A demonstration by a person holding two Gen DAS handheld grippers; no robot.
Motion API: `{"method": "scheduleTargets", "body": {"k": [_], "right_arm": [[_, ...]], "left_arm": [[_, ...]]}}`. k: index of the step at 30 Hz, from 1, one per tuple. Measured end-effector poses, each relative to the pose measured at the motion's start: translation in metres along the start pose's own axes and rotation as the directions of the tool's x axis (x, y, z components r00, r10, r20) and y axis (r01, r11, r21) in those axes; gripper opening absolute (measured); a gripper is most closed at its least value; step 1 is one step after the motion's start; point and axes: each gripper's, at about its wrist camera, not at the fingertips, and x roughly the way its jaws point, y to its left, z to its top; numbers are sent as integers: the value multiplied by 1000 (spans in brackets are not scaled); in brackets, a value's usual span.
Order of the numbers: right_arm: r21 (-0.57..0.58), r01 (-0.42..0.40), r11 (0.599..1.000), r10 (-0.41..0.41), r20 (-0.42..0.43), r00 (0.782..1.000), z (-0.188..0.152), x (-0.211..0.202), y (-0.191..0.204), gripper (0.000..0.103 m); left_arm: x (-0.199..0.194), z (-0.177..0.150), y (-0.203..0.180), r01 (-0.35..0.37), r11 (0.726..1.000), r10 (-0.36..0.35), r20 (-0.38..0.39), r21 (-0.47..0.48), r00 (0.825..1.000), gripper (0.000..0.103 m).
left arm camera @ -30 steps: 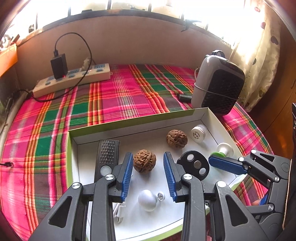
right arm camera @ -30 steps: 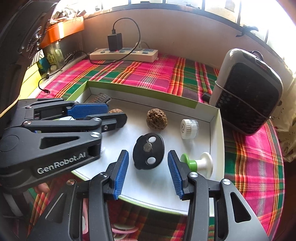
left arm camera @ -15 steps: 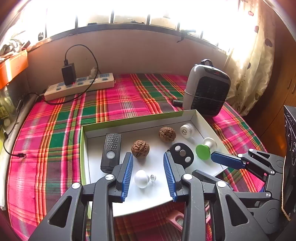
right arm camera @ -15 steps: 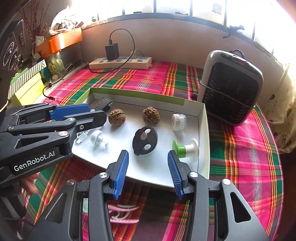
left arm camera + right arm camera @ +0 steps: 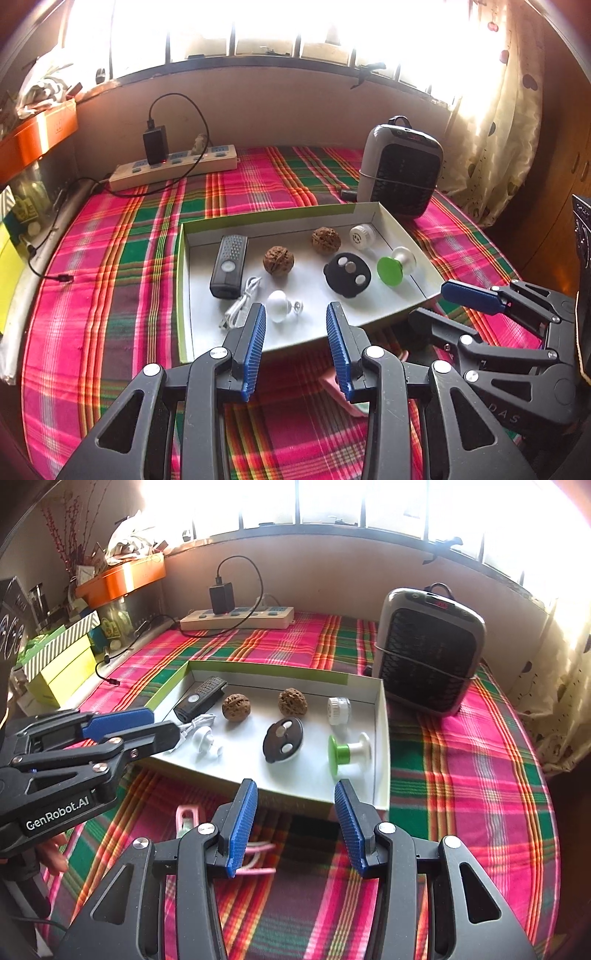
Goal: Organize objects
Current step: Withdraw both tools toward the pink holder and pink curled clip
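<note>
Holding both tools back from the tray (image 5: 271, 220), you have the left gripper (image 5: 296, 349) and the right gripper (image 5: 291, 825) spread wide with nothing between their blue pads, each hovering over the plaid cloth (image 5: 122, 258) just short of the tray's near wall. That stand-off looks deliberate: it gives you a full view of the contents before you commit to a pick.

Everything for sorting lies inside the shallow white tray with green outer walls. Along its far side you see a black remote-like device (image 5: 229, 266), two wrinkled brown walnuts (image 5: 279, 260) (image 5: 325, 240) well apart from each other, and a small white ribbed cap (image 5: 362, 236) in the far right corner. Nearer you lie a coiled white cable (image 5: 240, 304) just beside a white knob (image 5: 277, 301), a black oval disc with three pale studs (image 5: 347, 275), and a green-faced suction knob (image 5: 393, 267) tipped on its side. The items are spaced out, none stacked, so each should offer free sides for your fingers.

A pink object (image 5: 188, 818) lies on the cloth outside the tray, between your two tools; it may want tidying too.
</note>
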Motion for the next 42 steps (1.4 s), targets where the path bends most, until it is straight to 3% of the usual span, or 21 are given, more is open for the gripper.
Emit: {"method": "scheduleTargets", "body": {"k": [8,20,42], "right_arm": [[4,24,1000,-24,7,1000,-15,-12,-3,45],[21,45,999,-44,-4,999,-35,-16,-10,45],[54,42,998,-40,-38,998,-51,-14,-20,45]], "left_arm": [[-5,-21,0,-8,1000,8,-10,-8,1000,32],[-6,-46,5,39,998,-41,-53,-42,998,37],[14,-45,-19,89,995,-92,-102,-35,991,38]]}}
